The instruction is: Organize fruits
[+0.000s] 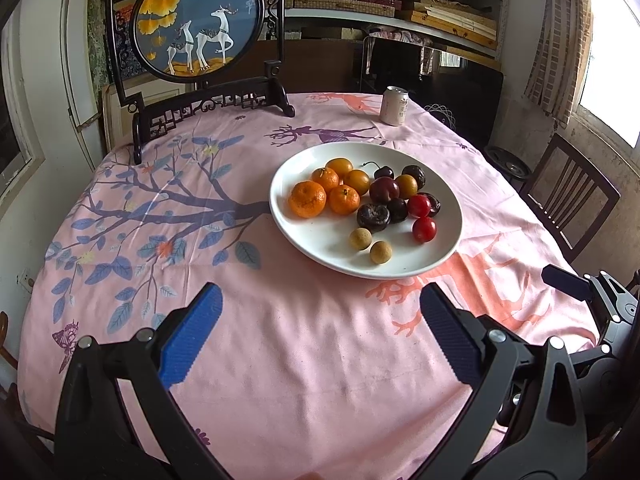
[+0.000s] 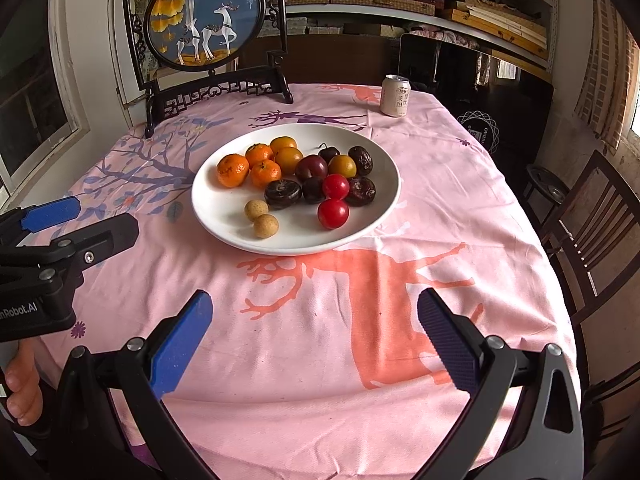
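A white plate [image 1: 320, 240] [image 2: 360, 224] sits mid-table and holds several fruits: orange mandarins [image 1: 307, 199] [image 2: 232, 170], yellow plums [image 1: 357, 181] [image 2: 288, 159], dark plums [image 1: 384, 189] [image 2: 311, 167], a cherry [image 1: 383, 171], red tomatoes [image 1: 424, 229] [image 2: 333, 213], dark wrinkled fruits [image 1: 373, 217] [image 2: 283, 194] and two tan longans [image 1: 360, 239] [image 2: 265, 225]. My left gripper [image 1: 320, 316] is open and empty over the cloth, short of the plate. My right gripper [image 2: 314, 320] is open and empty, also short of the plate. The right gripper shows at the right edge of the left wrist view [image 1: 584, 284].
A pink printed tablecloth [image 1: 280, 360] [image 2: 320, 360] covers the round table. A drink can [image 1: 394, 106] [image 2: 395, 95] stands at the far right. A framed round deer screen [image 1: 200, 20] [image 2: 204, 20] stands at the far left. A wooden chair [image 1: 568, 196] [image 2: 592, 216] is on the right.
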Demonstrator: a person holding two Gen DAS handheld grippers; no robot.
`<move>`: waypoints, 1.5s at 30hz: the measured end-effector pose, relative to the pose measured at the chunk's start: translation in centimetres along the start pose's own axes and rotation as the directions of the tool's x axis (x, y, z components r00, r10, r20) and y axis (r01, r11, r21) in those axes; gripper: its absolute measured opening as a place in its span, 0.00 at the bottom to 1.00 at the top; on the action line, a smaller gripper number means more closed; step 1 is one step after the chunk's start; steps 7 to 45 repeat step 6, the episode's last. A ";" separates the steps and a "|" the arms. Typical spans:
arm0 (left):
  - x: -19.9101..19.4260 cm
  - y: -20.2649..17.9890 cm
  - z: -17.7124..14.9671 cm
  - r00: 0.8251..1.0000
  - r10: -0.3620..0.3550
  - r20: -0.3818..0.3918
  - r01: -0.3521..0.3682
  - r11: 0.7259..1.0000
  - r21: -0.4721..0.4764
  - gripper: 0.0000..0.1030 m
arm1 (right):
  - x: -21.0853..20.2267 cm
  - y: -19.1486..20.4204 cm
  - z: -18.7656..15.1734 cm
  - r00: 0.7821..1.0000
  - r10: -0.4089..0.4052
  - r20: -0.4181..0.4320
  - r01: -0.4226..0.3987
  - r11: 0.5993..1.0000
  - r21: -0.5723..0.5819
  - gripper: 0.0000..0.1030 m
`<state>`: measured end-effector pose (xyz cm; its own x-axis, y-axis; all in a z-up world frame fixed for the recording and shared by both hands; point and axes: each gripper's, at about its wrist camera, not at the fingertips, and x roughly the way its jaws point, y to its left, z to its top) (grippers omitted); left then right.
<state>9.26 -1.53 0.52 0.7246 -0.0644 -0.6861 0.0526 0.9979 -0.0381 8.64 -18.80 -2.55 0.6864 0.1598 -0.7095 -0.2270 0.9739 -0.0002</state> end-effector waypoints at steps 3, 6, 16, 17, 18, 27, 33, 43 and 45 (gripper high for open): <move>0.0 0.3 0.1 1.000 0.002 0.001 -0.002 1.000 -0.006 0.98 | 0.0 0.1 0.0 1.000 0.000 0.000 0.000 1.000 0.000 0.99; 0.0 0.4 0.1 1.000 0.001 0.001 -0.001 1.000 -0.007 0.98 | 0.0 -0.1 0.0 1.000 0.001 0.000 -0.001 1.000 0.001 0.99; 0.0 0.4 0.1 1.000 0.001 0.001 -0.001 1.000 -0.007 0.98 | 0.0 -0.1 0.0 1.000 0.001 0.000 -0.001 1.000 0.001 0.99; 0.0 0.4 0.1 1.000 0.001 0.001 -0.001 1.000 -0.007 0.98 | 0.0 -0.1 0.0 1.000 0.001 0.000 -0.001 1.000 0.001 0.99; 0.0 0.4 0.1 1.000 0.001 0.001 -0.001 1.000 -0.007 0.98 | 0.0 -0.1 0.0 1.000 0.001 0.000 -0.001 1.000 0.001 0.99; 0.0 0.4 0.1 1.000 0.001 0.001 -0.001 1.000 -0.007 0.98 | 0.0 -0.1 0.0 1.000 0.001 0.000 -0.001 1.000 0.001 0.99; 0.0 0.4 0.1 1.000 0.001 0.001 -0.001 1.000 -0.007 0.98 | 0.0 -0.1 0.0 1.000 0.001 0.000 -0.001 1.000 0.001 0.99; 0.0 0.4 0.1 1.000 0.001 0.001 -0.001 1.000 -0.007 0.98 | 0.0 -0.1 0.0 1.000 0.001 0.000 -0.001 1.000 0.001 0.99; 0.0 0.4 0.1 1.000 0.001 0.001 -0.001 1.000 -0.007 0.98 | 0.0 -0.1 0.0 1.000 0.001 0.000 -0.001 1.000 0.001 0.99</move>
